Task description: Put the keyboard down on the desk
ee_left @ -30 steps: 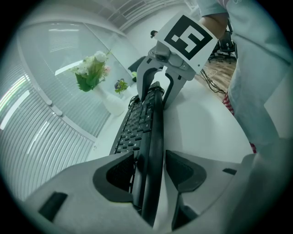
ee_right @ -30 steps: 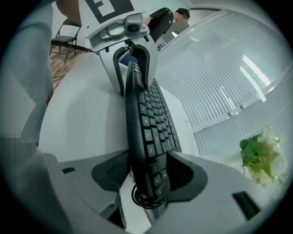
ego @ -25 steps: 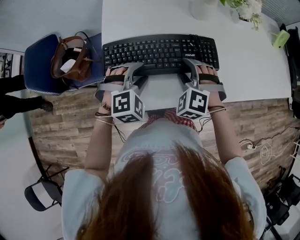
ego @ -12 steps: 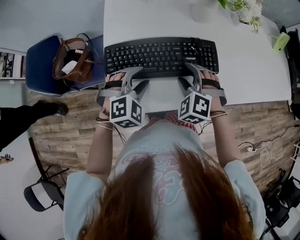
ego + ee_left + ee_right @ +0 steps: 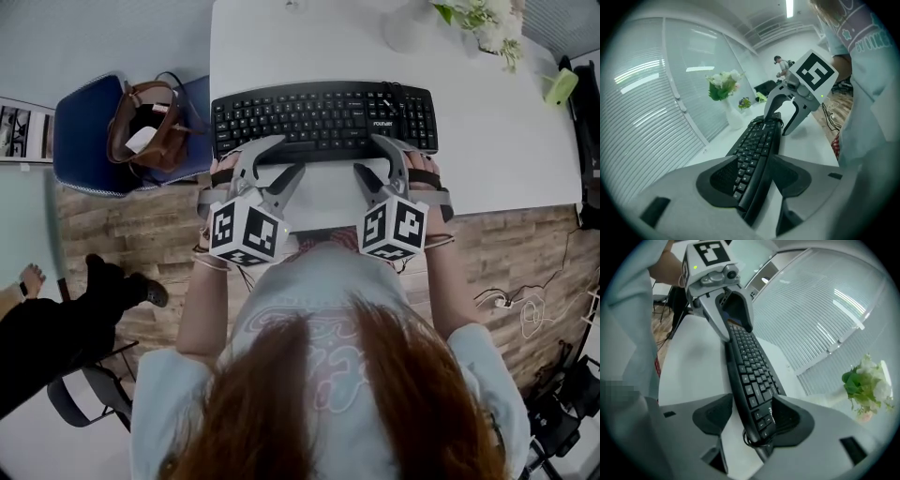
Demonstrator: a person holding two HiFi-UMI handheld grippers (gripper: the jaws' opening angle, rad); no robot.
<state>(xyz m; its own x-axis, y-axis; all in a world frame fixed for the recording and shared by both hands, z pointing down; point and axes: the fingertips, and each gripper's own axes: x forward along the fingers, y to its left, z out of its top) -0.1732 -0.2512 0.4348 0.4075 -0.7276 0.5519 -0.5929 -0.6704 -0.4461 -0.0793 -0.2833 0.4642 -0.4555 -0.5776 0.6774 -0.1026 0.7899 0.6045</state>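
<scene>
Both grippers are drawing back toward the person since the earlier frames, while the keyboard (image 5: 323,117) is lying flat on the white desk (image 5: 506,122). The left gripper (image 5: 289,155) is standing with its jaws spread, straddling the keyboard's near rim without pressing on it. The right gripper (image 5: 367,155) is opening its jaws around the rim at the opposite end.

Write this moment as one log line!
keyboard: on desk | left gripper: open, keyboard between | right gripper: jaws opening, keyboard between
</scene>
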